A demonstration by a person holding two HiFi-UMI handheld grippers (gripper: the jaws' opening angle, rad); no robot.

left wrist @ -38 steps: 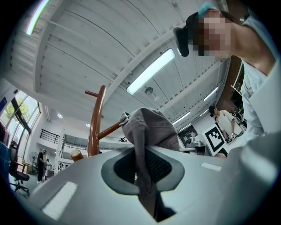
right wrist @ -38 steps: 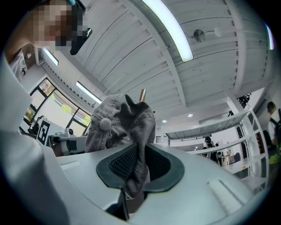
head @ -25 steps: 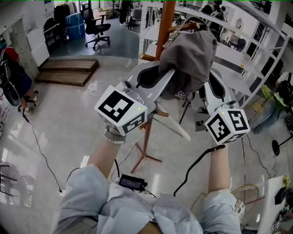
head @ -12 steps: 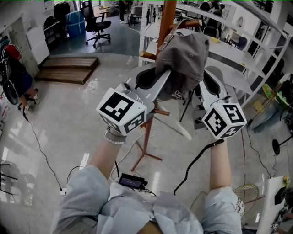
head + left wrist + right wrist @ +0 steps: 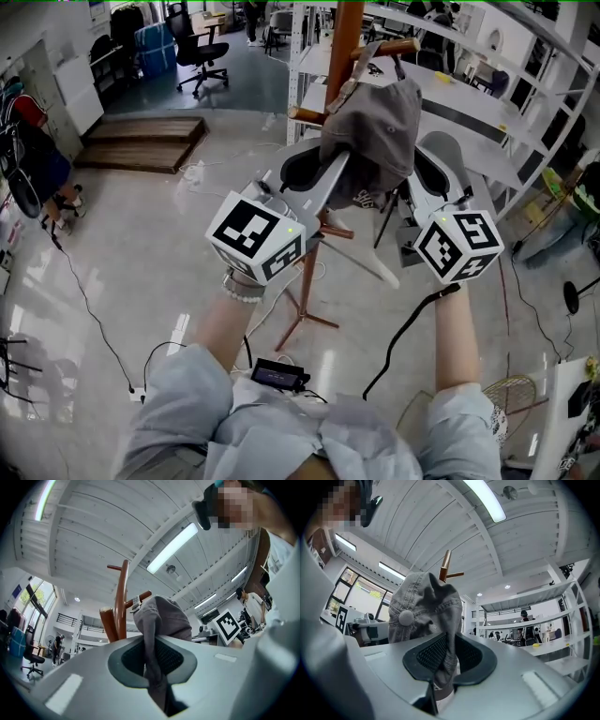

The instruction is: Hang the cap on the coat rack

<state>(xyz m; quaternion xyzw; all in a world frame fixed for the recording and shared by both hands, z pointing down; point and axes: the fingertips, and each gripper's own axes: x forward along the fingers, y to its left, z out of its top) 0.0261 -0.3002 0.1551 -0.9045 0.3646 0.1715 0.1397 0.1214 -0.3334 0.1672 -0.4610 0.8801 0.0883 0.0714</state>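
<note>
A grey denim cap (image 5: 375,127) hangs in the air right in front of the brown wooden coat rack (image 5: 345,37), its back strap close to a peg (image 5: 389,49). My left gripper (image 5: 330,167) is shut on the cap's left edge, and my right gripper (image 5: 419,171) is shut on its right edge. In the left gripper view the cap fabric (image 5: 157,634) runs between the jaws, with the rack pole (image 5: 122,602) just behind. In the right gripper view the cap (image 5: 424,616) fills the centre, pinched in the jaws, with the rack's top peg (image 5: 451,573) above it.
The rack's legs (image 5: 300,309) stand on a shiny pale floor. White metal shelving (image 5: 487,103) stands behind the rack at the right. An office chair (image 5: 195,52) and a wooden pallet (image 5: 141,142) are at the far left. Cables (image 5: 84,309) trail over the floor.
Both grippers have carried the cap a little to the left and closer to the rack pole; its strap has come up near the upper peg.
</note>
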